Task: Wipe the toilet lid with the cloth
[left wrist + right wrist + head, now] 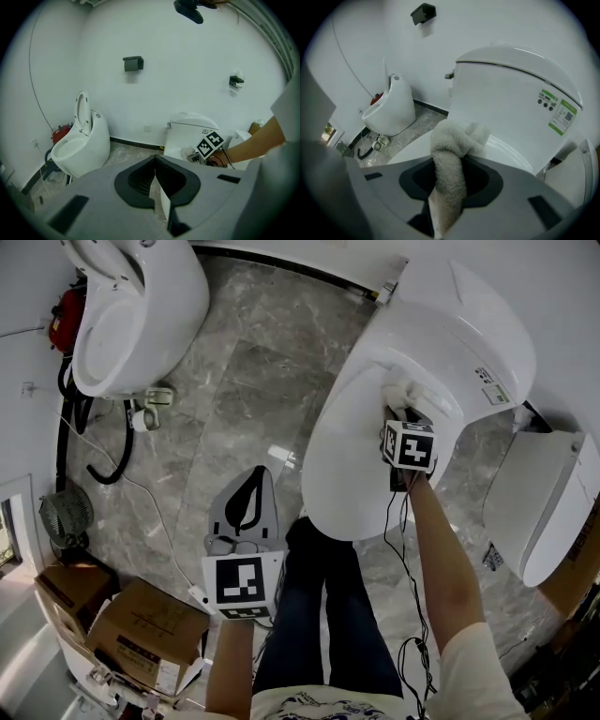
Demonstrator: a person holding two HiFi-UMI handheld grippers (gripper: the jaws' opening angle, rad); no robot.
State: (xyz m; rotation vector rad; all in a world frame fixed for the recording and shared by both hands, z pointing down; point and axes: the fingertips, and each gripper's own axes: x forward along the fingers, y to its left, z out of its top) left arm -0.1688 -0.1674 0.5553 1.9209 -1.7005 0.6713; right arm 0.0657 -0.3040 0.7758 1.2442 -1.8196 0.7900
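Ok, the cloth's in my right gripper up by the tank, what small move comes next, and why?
Probably draw the right gripper toward you, dragging the cloth along the toilet lid. The jaws are shut on the cloth at the lid's rear, beside the tank, so most of the lid lies on your side of it.

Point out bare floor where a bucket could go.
Bare: the marble floor between the open toilet and the lidded toilet. Crowded: the lower left corner, with the boxes and fan.
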